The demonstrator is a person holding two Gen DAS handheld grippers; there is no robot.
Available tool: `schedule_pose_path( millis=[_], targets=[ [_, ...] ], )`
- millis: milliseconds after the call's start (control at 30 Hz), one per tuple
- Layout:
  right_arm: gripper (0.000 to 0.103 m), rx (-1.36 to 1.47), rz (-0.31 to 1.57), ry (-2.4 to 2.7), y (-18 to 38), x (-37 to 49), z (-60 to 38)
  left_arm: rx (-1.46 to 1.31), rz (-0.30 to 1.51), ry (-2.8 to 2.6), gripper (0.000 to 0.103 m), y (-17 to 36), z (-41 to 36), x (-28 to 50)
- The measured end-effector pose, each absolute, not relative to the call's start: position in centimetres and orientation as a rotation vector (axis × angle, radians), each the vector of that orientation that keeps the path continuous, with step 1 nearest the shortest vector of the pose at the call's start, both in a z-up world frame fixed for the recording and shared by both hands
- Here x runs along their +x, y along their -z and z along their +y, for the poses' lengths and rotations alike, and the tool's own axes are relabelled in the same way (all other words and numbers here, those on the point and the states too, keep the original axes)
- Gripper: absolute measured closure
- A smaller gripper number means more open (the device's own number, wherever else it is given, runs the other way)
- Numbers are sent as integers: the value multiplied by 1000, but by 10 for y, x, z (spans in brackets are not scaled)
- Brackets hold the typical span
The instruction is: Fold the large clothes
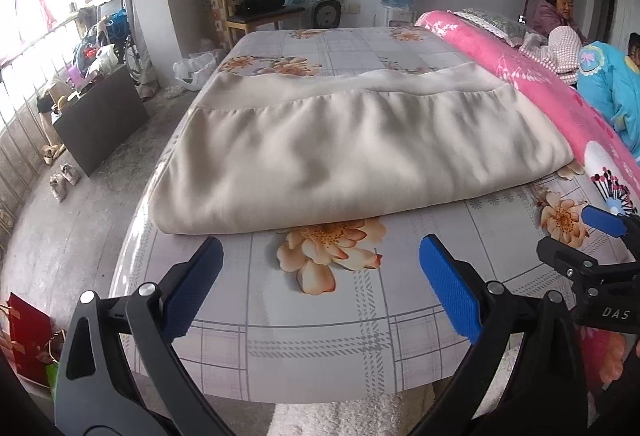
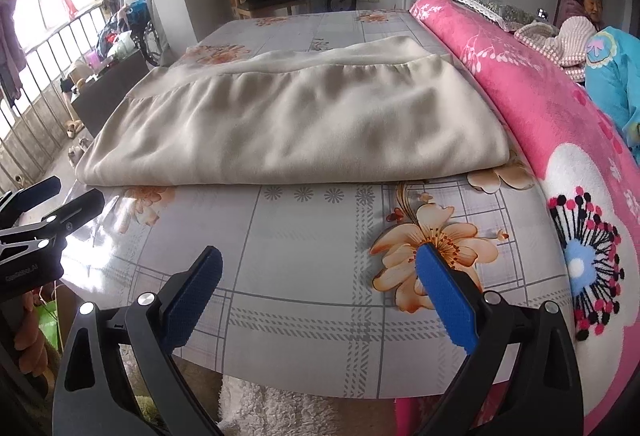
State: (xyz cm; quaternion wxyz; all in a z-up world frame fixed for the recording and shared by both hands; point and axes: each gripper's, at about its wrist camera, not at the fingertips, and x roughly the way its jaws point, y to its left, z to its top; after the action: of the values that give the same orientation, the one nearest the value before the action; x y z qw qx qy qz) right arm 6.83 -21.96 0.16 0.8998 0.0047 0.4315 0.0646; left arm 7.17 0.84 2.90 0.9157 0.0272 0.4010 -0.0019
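Evidently both claws — left (image 1: 320,256), right (image 2: 320,264) — gape wide, seemingly empty.

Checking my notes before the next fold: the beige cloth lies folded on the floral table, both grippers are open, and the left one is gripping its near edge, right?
Not quite. The left gripper holds nothing; the left wrist view shows it short of the beige cloth. The rest is right.
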Motion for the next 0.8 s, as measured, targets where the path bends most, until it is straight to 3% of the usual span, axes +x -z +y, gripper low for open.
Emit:
schedule_pose_path(
  millis=[800],
  targets=[
    [7,-26,872,-47,-23,70,-208,-12,917,-94,8,-32,19,84]
  ],
)
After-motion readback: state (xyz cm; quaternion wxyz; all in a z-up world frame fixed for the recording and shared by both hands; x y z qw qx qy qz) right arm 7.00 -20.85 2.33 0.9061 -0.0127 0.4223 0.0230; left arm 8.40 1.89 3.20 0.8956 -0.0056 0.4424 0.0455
